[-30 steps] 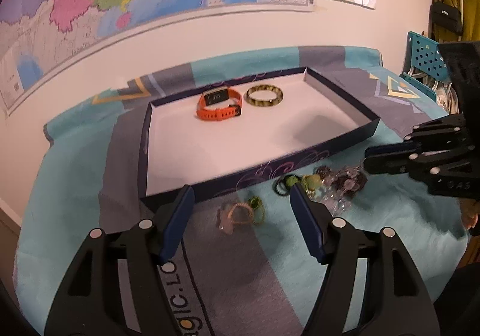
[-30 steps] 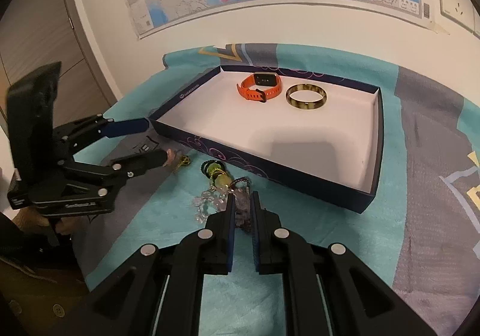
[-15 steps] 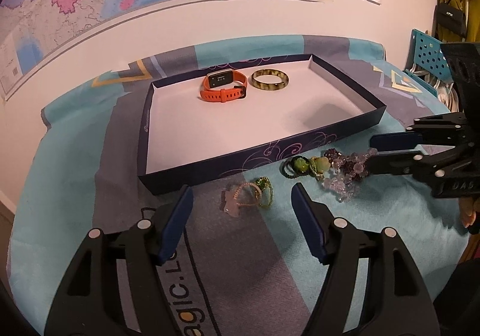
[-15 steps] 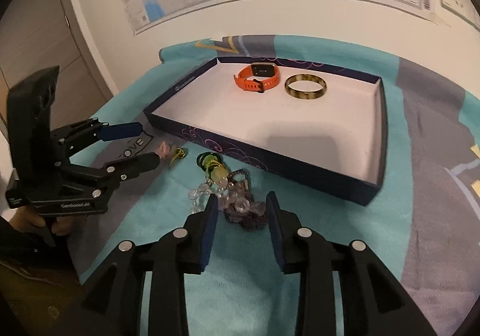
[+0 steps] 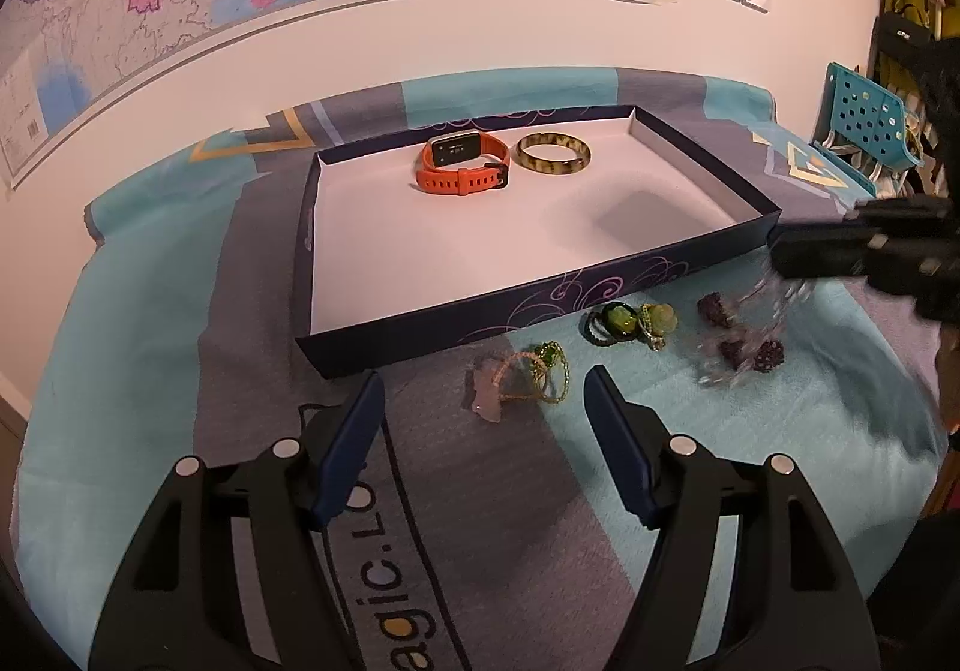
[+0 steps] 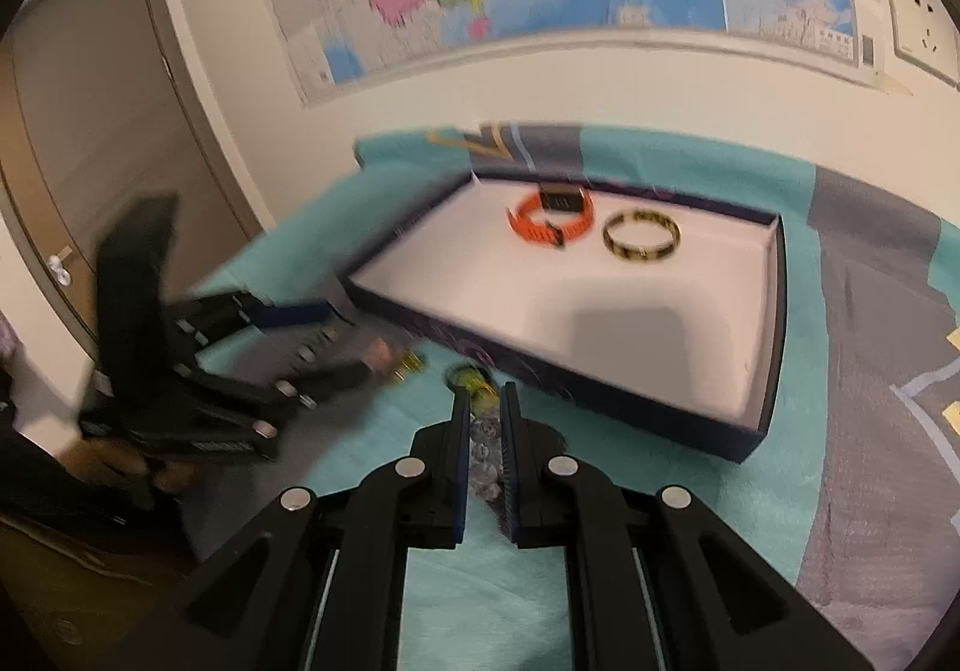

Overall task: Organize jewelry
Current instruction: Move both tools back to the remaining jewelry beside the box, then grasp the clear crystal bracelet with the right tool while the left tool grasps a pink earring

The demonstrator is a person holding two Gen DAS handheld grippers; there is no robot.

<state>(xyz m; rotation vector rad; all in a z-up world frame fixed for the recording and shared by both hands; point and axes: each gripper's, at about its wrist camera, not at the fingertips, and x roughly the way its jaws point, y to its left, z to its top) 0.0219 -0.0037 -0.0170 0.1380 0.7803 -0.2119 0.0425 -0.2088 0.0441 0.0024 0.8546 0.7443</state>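
The clear-and-purple bead bracelet [image 6: 485, 440] is pinched between the narrow jaws of the right gripper [image 6: 483, 413], its loose end trailing near the teal cloth [image 5: 780, 431], just in front of the navy tray [image 5: 540, 305]. The grip looks partial, so beads could slip out or snag on the tray's front wall on the way in. The left gripper [image 5: 483, 401] hovers with jaws wide over the pink and green bracelets [image 5: 516, 377], holding nothing.

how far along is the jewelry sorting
Done: the orange watch and the mottled bangle lie in the tray. In hand: the right gripper is shut on the clear bead bracelet. Left: the pink-stone bracelet and green bead piece on the cloth; the left gripper is open.
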